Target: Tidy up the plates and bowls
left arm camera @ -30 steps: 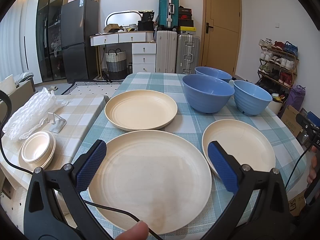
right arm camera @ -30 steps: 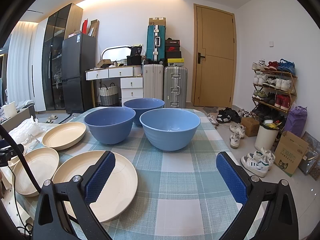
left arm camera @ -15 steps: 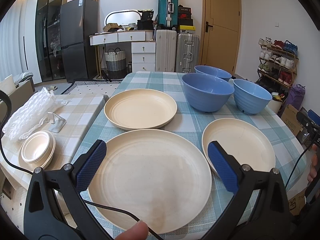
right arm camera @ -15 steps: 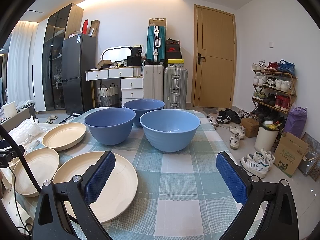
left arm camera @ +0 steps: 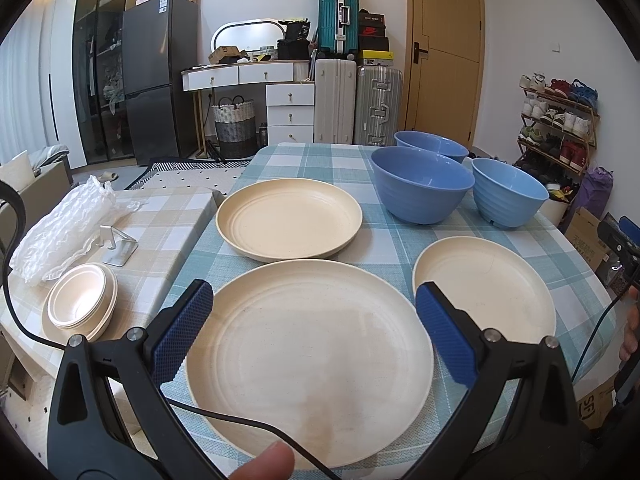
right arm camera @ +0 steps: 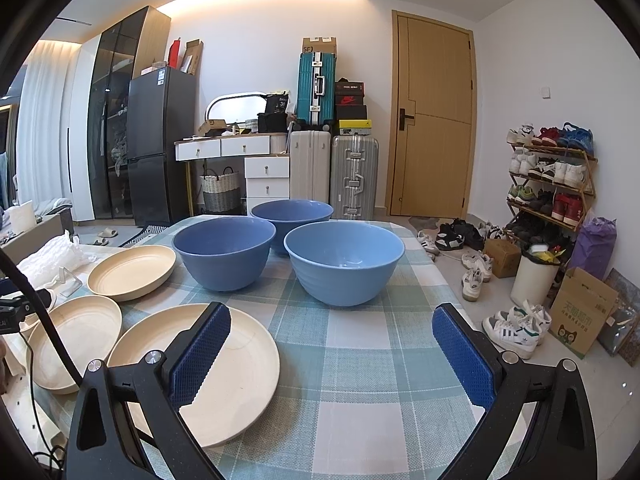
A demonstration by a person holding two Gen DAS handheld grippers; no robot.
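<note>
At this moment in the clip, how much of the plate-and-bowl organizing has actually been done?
Nothing looks done yet. Three cream plates, the large plate, the deep plate and the small plate, lie apart on the checked tablecloth, unstacked. Three blue bowls stand separately, none nested. Nothing is in hand: the left gripper and right gripper are open and empty. All stacking remains.

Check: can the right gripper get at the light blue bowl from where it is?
Probably yes. The right gripper is open and empty, and the light blue bowl sits straight ahead with only bare tablecloth between them. The small plate lies off to the side.
</note>
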